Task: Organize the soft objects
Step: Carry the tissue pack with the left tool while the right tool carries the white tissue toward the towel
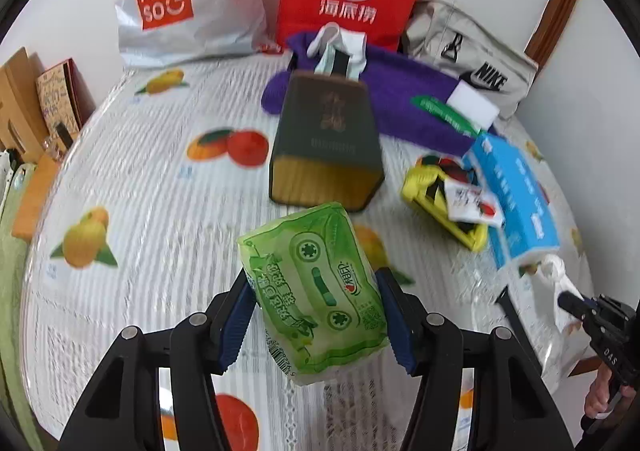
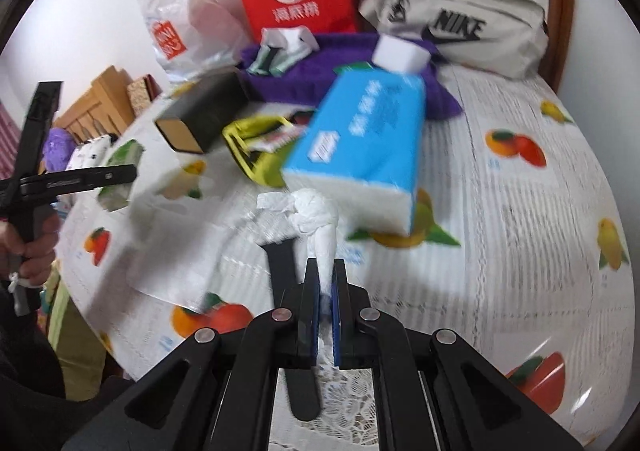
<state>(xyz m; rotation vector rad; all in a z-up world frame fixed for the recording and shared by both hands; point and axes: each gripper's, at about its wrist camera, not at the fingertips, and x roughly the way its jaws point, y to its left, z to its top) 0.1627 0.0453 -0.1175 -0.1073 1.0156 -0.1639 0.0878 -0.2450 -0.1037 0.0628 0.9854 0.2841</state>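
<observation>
A green tissue pack [image 1: 316, 291] is held between the blue pads of the left gripper [image 1: 316, 315], jaws about half spread, pack tilted and lifted clear of the fruit-print tablecloth [image 1: 160, 191]. A twisted strip of white tissue [image 2: 320, 223] is pinched by the right gripper [image 2: 326, 291], jaws closed tight on it. The strip is seen to run up to the open end of a blue tissue box [image 2: 360, 139], which is raised off the cloth. Behind, a dark box [image 1: 326, 147], a yellow packet [image 1: 444, 203] and a purple towel [image 1: 404, 99] are noted. Motion blur is present.
</observation>
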